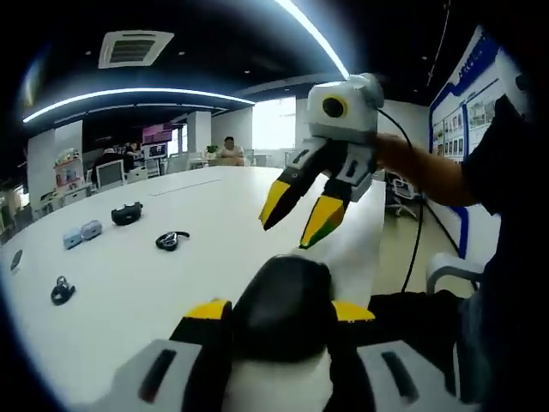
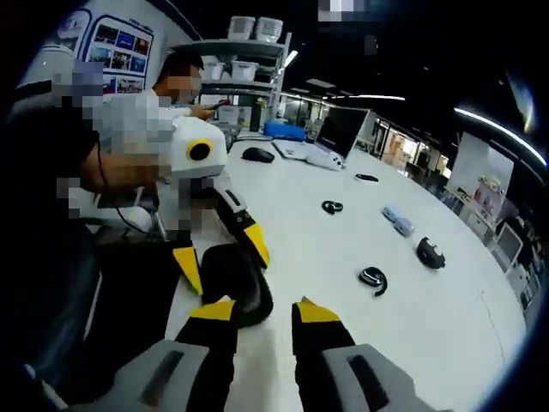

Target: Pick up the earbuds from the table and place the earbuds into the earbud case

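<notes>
The left tongs (image 1: 279,313) were clenched on a rounded, glossy black earbud case (image 1: 283,305), which sat between their yellow-tipped jaws at the near edge of the long white desk (image 1: 129,283). In the right gripper view the same case (image 2: 238,281) showed gripped from both sides, held just off the desk's edge. The right tongs (image 2: 266,313) stood released and empty, jaws parted, hovering just beside the case; in the left gripper view they (image 1: 302,215) hung above it with nothing between the tips.

The earbuds lay well apart from the case, out on the desk: a black hook-shaped earbud (image 1: 171,240), seen also in the right gripper view (image 2: 374,280), and a second black hook-shaped earbud (image 1: 62,292) farther off (image 2: 332,207). A pale blue-grey small case (image 1: 81,233) and a black oval pouch (image 1: 126,213) sat beyond them. Whether the held case's lid was open I cannot tell.

The step in hand appeared to be steadying the case while the right tongs went for an earbud. To do it well, the case should be kept level and still, mouth up, and the right tongs lowered over the nearer earbud's body rather than its thin hook, closing gently so it would not skid on the smooth top.
</notes>
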The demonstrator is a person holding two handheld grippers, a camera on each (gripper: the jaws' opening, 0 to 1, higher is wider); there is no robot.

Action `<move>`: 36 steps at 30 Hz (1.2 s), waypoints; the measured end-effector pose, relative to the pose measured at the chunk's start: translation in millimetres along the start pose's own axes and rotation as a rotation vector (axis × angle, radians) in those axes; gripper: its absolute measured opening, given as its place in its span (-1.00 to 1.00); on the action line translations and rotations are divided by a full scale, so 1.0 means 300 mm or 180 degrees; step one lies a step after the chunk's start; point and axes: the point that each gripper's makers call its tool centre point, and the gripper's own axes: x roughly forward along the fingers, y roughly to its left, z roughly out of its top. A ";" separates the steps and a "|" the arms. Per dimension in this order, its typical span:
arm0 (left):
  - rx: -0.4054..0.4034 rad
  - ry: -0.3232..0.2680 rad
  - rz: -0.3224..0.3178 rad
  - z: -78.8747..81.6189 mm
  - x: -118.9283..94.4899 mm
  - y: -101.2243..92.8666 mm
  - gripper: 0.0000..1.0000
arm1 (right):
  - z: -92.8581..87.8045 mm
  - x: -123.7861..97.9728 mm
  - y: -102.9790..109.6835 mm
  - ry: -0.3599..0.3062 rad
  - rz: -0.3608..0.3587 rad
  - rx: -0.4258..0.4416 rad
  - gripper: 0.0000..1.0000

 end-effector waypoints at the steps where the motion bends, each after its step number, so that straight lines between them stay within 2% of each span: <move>1: 0.0001 0.0006 0.0011 -0.002 -0.003 0.003 -0.09 | -0.002 0.005 0.010 -0.0010 -0.0027 -0.0037 -0.43; 6: -0.0010 0.0058 0.0078 -0.017 -0.026 0.026 -0.09 | 0.008 0.039 0.017 -0.0095 -0.0246 -0.0208 -0.35; 8: -0.0047 0.0060 0.0126 -0.025 -0.043 0.035 -0.07 | 0.010 0.054 0.029 -0.0119 -0.0240 -0.0220 -0.30; 12: -0.0086 0.0023 0.0178 -0.029 -0.059 0.036 -0.10 | -0.004 0.089 0.049 0.0015 -0.0260 -0.0422 -0.24; 17: -0.0068 -0.0019 0.0191 -0.024 -0.060 0.024 -0.17 | 0.031 0.114 0.062 -0.0004 -0.0338 -0.0576 -0.26; 20: -0.0069 -0.0043 0.0189 -0.023 -0.060 0.020 -0.17 | 0.029 0.127 0.058 0.0136 -0.0392 -0.0827 -0.33; 24: -0.0064 -0.0067 0.0195 -0.022 -0.062 0.018 -0.18 | 0.032 0.137 0.065 0.0243 -0.0334 -0.0906 -0.36; 26: -0.0054 -0.0075 0.0196 -0.022 -0.064 0.018 -0.18 | 0.039 0.136 0.069 0.0283 -0.0262 -0.0873 -0.40; 27: -0.0050 -0.0079 0.0195 -0.022 -0.064 0.019 -0.17 | 0.052 0.135 0.090 0.0253 -0.0115 -0.0781 -0.46; 29: -0.0045 -0.0093 0.0204 -0.021 -0.062 0.022 -0.17 | 0.065 0.128 0.104 0.0273 0.0012 -0.0603 -0.69; 30: -0.0042 -0.0099 0.0205 -0.021 -0.062 0.023 -0.17 | 0.071 0.128 0.101 0.0297 0.0038 -0.0605 -0.78; 33: -0.0039 -0.0106 0.0204 -0.022 -0.062 0.025 -0.16 | 0.065 0.128 0.081 0.0459 -0.0020 -0.0791 -0.73; 36: -0.0038 -0.0118 0.0189 -0.024 -0.066 0.025 -0.18 | 0.042 0.125 0.058 0.0682 -0.0154 -0.1157 -0.51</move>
